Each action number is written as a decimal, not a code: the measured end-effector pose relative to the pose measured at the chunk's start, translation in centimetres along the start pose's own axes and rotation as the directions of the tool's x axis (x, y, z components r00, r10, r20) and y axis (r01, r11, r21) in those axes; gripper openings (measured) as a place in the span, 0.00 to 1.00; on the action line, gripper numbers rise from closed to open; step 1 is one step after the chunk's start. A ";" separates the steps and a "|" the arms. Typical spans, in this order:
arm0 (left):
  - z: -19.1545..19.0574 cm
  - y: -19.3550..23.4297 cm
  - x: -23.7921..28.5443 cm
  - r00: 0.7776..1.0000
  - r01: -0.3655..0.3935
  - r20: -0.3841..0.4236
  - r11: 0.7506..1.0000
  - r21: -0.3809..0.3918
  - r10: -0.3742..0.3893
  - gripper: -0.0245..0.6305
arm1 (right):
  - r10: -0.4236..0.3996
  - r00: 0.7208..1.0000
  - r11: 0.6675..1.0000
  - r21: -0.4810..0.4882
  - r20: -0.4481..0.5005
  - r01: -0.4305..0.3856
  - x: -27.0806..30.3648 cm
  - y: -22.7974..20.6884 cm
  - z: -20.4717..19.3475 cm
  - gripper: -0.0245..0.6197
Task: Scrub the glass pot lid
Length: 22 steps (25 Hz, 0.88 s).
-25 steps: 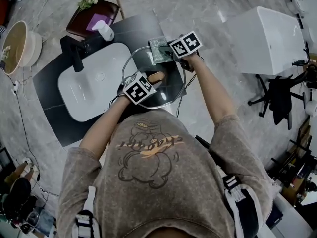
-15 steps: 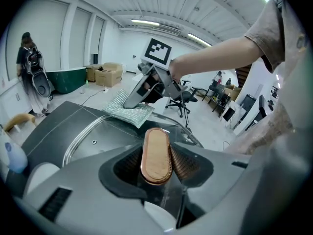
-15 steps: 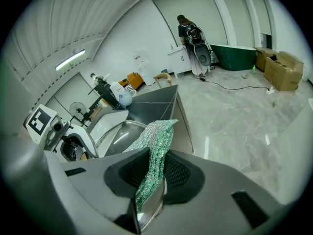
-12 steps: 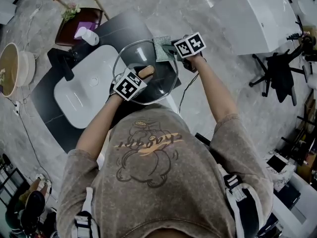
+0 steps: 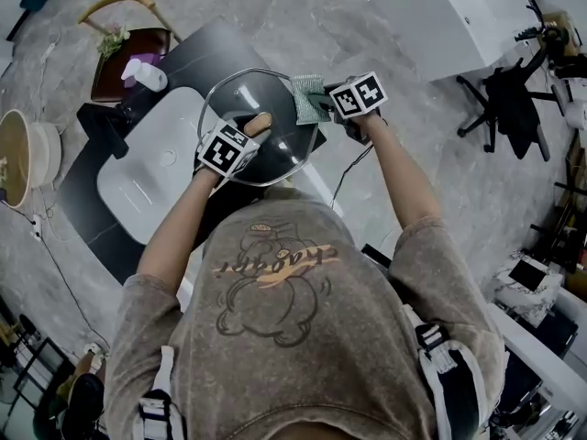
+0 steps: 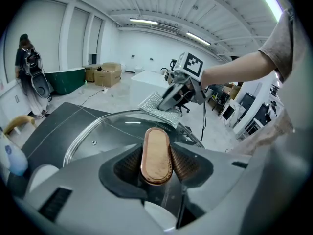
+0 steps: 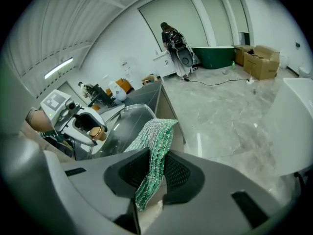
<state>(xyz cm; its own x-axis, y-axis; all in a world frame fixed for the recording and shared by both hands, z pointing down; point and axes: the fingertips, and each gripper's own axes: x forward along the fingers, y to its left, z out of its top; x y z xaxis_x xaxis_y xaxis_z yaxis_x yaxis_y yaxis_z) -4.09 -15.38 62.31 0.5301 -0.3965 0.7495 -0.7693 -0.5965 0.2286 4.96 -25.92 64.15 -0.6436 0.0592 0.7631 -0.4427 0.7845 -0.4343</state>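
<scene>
My left gripper [image 6: 156, 166] is clamped on the oblong wooden knob [image 6: 155, 153] of the round glass pot lid [image 5: 266, 94], upper centre, over the dark tabletop [image 5: 87, 191]. My right gripper [image 7: 152, 175] pinches a green mesh cloth [image 7: 155, 141], seemingly at the lid's rim. Scrubbing step is in hand; next, press the cloth across the glass.

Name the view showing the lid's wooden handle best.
Left gripper view: the wooden handle fills the centre, clamped by the left claw. Head view shows one end beside the marker cube; right gripper view shows it tiny, left.
</scene>
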 end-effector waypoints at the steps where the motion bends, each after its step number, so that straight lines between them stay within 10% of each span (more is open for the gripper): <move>1: 0.0 -0.1 0.0 1.000 0.002 -0.002 1.000 -0.002 -0.002 0.31 | -0.006 1.000 1.000 0.004 0.001 0.006 -0.4 0.2 -0.7 0.19; 22: 0.3 -0.4 -0.1 1.000 0.010 -0.008 1.000 -0.014 -0.010 0.31 | -0.030 0.998 1.000 0.007 0.059 0.029 -1.2 9.4 -8.6 0.19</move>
<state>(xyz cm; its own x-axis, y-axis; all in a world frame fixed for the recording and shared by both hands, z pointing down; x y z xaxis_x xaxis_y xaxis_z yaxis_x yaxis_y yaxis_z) -3.72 -15.33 61.92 0.5354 -0.3849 0.7517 -0.7686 -0.5910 0.2448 6.97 -13.31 63.27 -0.6661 -0.0006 0.7459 -0.4656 0.7816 -0.4151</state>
